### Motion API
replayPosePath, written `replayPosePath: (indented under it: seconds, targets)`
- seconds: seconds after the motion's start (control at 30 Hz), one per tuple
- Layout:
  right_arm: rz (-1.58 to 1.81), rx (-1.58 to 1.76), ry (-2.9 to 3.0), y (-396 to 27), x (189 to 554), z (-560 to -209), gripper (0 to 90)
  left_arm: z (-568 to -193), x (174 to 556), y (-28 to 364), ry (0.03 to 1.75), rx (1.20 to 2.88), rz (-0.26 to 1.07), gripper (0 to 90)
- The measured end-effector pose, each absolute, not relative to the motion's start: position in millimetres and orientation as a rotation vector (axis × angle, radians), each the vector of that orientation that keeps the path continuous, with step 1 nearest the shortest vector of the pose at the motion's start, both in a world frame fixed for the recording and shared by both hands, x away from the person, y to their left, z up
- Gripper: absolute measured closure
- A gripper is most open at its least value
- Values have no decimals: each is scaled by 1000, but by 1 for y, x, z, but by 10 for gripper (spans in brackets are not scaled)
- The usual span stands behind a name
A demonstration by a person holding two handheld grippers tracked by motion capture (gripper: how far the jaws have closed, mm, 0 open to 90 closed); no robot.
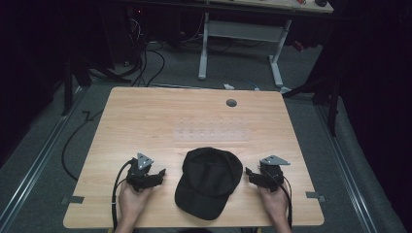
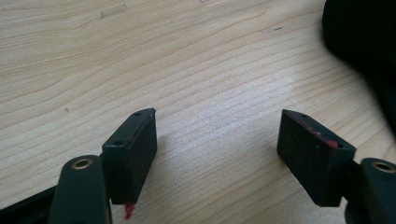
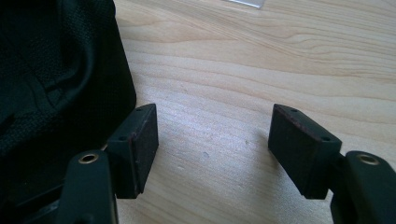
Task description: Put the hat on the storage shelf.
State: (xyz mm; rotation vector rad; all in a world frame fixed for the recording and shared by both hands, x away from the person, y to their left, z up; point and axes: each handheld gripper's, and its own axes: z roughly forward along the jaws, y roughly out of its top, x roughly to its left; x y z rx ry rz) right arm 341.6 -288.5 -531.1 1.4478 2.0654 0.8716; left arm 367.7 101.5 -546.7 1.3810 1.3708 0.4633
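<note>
Soft black woven cap (image 1: 209, 182) on my woodgrain table (image 1: 145, 116), near edge; left hand-held gripper (image 1: 154, 175) and right hand-held gripper (image 1: 248, 174) flank it, both spread, pinching nothing.

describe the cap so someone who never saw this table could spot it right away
Look at the light wooden table, at its near edge where the person's hands come in. Between the left tongs and the right tongs lies a black cap, brim toward the person: the one soft, dark thing on the wood.

One black cap (image 1: 210, 180). Two handheld grippers: left gripper (image 1: 156, 175), right gripper (image 1: 249, 174). One wooden table (image 1: 145, 116). One grey grommet (image 1: 231, 103) in it. Two hands.
</note>
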Motion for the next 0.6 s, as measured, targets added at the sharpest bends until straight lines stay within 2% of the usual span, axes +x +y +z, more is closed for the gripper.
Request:
replayPosePath:
  seconds: [0.6]
  targets:
    - [875,1454,2060,-289,341,-531,358,-547,368,102,1371,1382,463,286]
